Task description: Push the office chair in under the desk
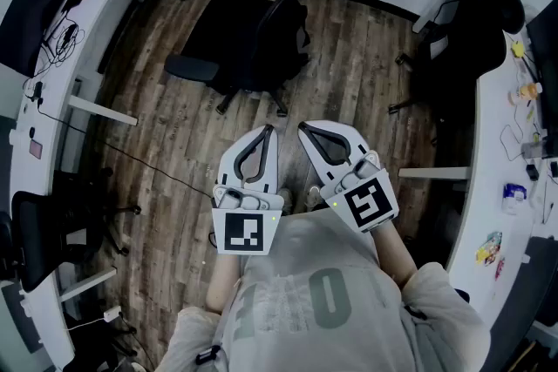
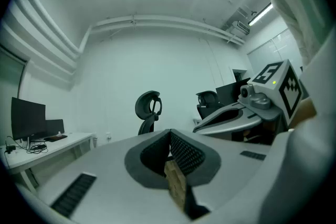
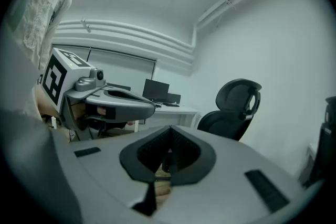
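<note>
1. Both grippers are empty. The left gripper (image 1: 269, 130) and the right gripper (image 1: 303, 130) are held side by side in front of the person, each with its fingers together on nothing.
2. The office chair (image 1: 261, 30) stands out on the wooden floor (image 1: 174, 144), ahead of the grippers and well apart from the counters on either side. No contact has been made yet.
3. Its seat seems to face the left counter (image 1: 52, 144), with the backrest on the far side from it. That counter is probably the target, though I cannot be sure.
4. Walk round to the backrest before pushing. A shove from where the person stands now would likely turn the chair, not roll it.
5. Closed fingers suit a push. Place both grippers flat on the backrest, one toward each side, so the chair rolls straight.
6. Push low and steadily, since pressure high up by the headrest may tilt or swivel it.
7. Aim for the gap between the counter legs (image 1: 103, 110), and watch the black cable (image 1: 148, 168) on the floor near that side, which could catch a caster.
</note>
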